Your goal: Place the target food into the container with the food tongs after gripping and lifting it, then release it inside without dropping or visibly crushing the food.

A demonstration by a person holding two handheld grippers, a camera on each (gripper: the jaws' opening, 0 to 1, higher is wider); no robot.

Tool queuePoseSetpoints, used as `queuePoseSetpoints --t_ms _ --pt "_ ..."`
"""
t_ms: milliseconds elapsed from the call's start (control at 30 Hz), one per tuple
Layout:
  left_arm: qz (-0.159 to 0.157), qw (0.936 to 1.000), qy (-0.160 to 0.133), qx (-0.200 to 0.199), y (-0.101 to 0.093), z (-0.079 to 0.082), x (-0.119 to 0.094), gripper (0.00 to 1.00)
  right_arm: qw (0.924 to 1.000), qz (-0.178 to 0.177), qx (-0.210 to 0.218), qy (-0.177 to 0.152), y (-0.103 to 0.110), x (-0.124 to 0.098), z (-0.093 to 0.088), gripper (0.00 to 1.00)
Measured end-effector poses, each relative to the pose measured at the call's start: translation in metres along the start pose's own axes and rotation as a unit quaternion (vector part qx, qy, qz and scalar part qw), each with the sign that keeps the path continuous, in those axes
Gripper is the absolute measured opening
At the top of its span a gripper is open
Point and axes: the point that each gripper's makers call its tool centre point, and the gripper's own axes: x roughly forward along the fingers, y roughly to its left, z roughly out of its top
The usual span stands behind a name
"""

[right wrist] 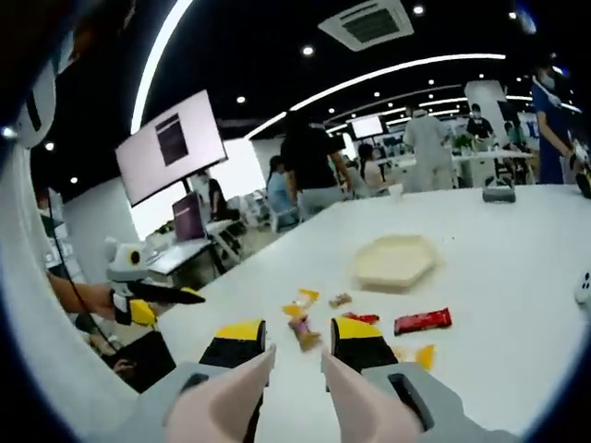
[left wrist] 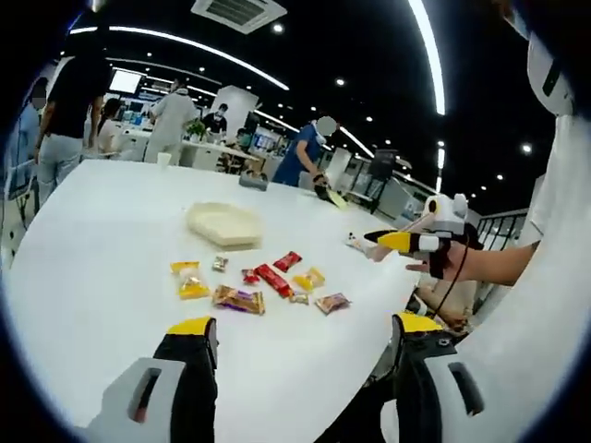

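In the left gripper view, the left gripper (left wrist: 300, 337) is seen with its two yellow-tipped black jaws spread wide apart over a white table (left wrist: 92, 268), with nothing held between them. Beyond the jaw tips, roughly midway between them, a loose scatter of wrapped snacks (left wrist: 259, 281) is laid out on the table: yellow packets toward the left jaw's side, red ones in the middle, a gold-brown one nearest the jaws. Farther out past the snacks, a shallow cream hexagonal container (left wrist: 224, 224) is seen, apparently with nothing in it. Off beyond the right jaw, the right gripper (left wrist: 369, 237) is held by a hand (left wrist: 452, 263) above the table edge. In the right gripper view, the right gripper's jaws (right wrist: 288, 337) stand a narrow gap apart, and a pair of pale tongs (right wrist: 286, 397) is seen running along them at the bottom; whether the tongs are truly clamped cannot be told. The snacks (right wrist: 365, 325) lie just past the jaw tips, one small packet showing in the gap, and the container (right wrist: 395, 261) sits beyond them. The left gripper (right wrist: 189, 296) appears off the left jaw's side.
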Motion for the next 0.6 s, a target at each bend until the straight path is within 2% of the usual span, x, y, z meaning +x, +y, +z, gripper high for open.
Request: queuePoseSetpoints --t_ms 67,200,267,333,500,600 --pt "-0.003 0.9998 0.019 0.010 0.002 -0.005 0.001 0.78 0.9999 -0.012 0.000 0.001 -0.010 -0.003 -0.002 0.28" --pt "0.015 0.9998 0.014 0.006 0.010 -0.002 0.005 0.84 0.9997 -0.012 -0.019 0.010 -0.025 -0.005 0.001 0.28" --pt "0.040 0.9985 0.037 -0.005 0.017 -0.005 0.009 0.85 0.9997 -0.011 -0.018 0.015 -0.030 -0.006 0.003 0.28" --pt "0.034 0.9994 0.003 0.003 0.009 0.013 0.015 0.86 0.9988 -0.001 -0.045 0.017 -0.033 -0.005 0.006 0.28" --pt "0.048 0.9988 0.006 0.007 0.012 0.020 0.025 0.85 0.9978 0.015 -0.060 0.024 -0.042 0.000 0.007 0.29" --pt "0.064 0.9979 0.003 -0.006 0.013 0.023 0.034 0.85 0.9977 0.019 -0.061 0.025 -0.057 0.001 0.005 0.29"
